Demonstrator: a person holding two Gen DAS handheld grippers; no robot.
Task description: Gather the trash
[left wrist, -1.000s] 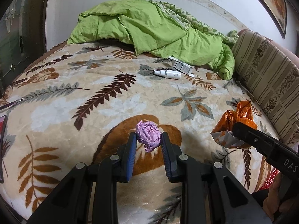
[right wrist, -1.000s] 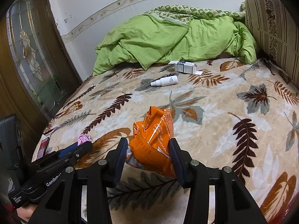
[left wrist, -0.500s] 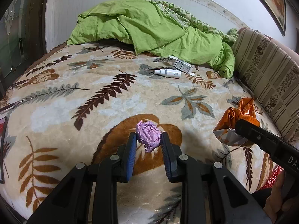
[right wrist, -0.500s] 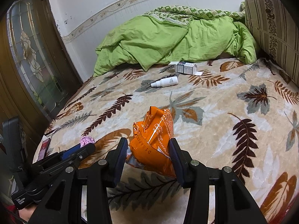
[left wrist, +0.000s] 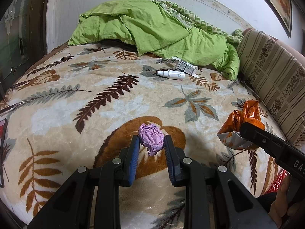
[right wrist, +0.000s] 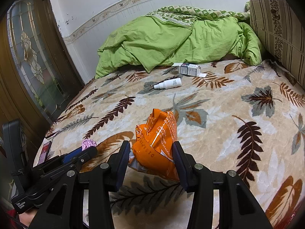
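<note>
A crumpled purple paper ball [left wrist: 151, 142] hangs just above the leaf-patterned blanket [left wrist: 57, 114], and my left gripper [left wrist: 151, 139] is shut on it, blue pads pressing both sides. My right gripper [right wrist: 151, 146] is shut on a crumpled orange foil wrapper [right wrist: 156, 131], held a little over the bed. In the left wrist view the orange wrapper [left wrist: 242, 120] and one right finger [left wrist: 253, 133] show at the right. The right wrist view catches the left gripper [right wrist: 83, 150] with the purple ball [right wrist: 88, 143] at lower left.
A white spray bottle [left wrist: 170, 74] and a small carton [left wrist: 185, 66] lie near the bunched green duvet [left wrist: 152, 28]. A striped cushion [left wrist: 272, 72] lines the right side. A phone [right wrist: 44, 151] lies at the bed's left edge, near a glass-panelled door [right wrist: 28, 57]. A red basket [left wrist: 278, 181] shows bottom right.
</note>
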